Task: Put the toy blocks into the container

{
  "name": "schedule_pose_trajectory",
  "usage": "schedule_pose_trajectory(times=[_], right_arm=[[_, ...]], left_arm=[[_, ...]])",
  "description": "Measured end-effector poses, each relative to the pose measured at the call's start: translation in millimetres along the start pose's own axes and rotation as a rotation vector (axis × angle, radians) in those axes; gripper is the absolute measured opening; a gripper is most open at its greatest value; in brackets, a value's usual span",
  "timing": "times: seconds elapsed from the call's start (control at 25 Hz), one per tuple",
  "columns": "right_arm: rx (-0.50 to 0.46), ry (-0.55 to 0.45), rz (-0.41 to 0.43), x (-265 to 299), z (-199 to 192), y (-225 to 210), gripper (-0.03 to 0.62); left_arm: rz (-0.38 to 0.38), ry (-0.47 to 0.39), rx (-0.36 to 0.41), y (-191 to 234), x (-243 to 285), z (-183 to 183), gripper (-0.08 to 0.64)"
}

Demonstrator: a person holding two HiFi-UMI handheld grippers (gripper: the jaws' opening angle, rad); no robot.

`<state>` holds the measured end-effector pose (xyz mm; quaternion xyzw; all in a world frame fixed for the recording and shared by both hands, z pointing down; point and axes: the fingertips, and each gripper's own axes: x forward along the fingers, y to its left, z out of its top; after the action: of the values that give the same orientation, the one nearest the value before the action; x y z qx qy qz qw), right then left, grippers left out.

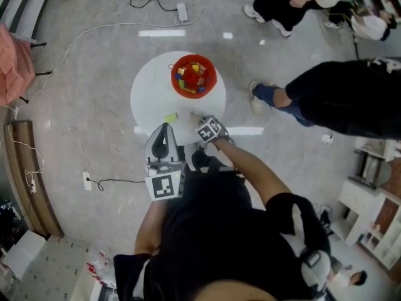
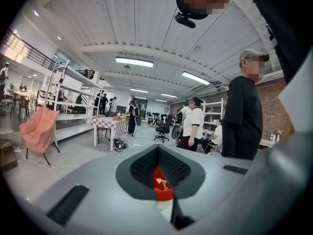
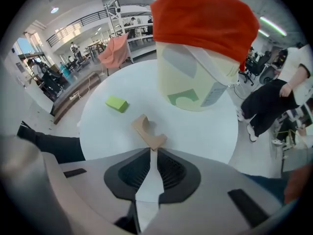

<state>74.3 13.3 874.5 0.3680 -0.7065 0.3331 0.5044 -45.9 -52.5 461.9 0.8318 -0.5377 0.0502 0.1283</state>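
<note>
A red-rimmed cream container (image 1: 193,76) with several coloured blocks inside stands at the far side of the round white table (image 1: 150,96). In the right gripper view the container (image 3: 195,77) looms just beyond a tan arch block (image 3: 146,129) lying on the table. My right gripper (image 3: 153,150) points steeply down, its tips pinched on that block's near end. A green block (image 3: 116,103) lies to the left, also visible from the head view (image 1: 171,117). My left gripper (image 1: 165,126) hovers at the table's near edge, shut and empty; the container (image 2: 163,187) shows behind its tips (image 2: 159,150).
A person in dark trousers (image 1: 338,99) stands right of the table, another (image 1: 282,2) farther back. Cables and a power strip (image 1: 182,10) lie on the floor beyond. A pink chair (image 1: 12,61) and wooden bench (image 1: 25,174) are left, white shelving (image 1: 369,199) right.
</note>
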Motion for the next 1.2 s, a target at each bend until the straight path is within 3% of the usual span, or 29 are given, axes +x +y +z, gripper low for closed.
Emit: schedule_pose_trajectory(times=[0.04, 0.08, 0.12, 0.2, 1.2], right_arm=[[-0.019, -0.003, -0.005, -0.6, 0.0, 0.7, 0.038], [-0.039, -0.007, -0.009, -0.9, 0.9, 1.4, 0.067], [-0.056, -0.008, -0.011, -1.3, 2.0, 1.9, 0.139], [-0.079, -0.011, -0.013, -0.9, 5.7, 2.2, 0.177], [-0.103, -0.016, -0.014, 2.9, 8.0, -1.9, 0.149]], left_arm=[[-0.001, -0.001, 0.0, -0.5, -1.0, 0.2, -0.009], [-0.002, -0.001, 0.0, -0.8, -1.9, 0.2, -0.009], [-0.001, -0.001, -0.002, -0.8, -2.6, 0.0, -0.008], [0.0, 0.002, -0.006, -0.4, -3.7, -1.3, -0.008], [0.006, 0.025, -0.015, 4.4, -10.4, -14.2, -0.009]])
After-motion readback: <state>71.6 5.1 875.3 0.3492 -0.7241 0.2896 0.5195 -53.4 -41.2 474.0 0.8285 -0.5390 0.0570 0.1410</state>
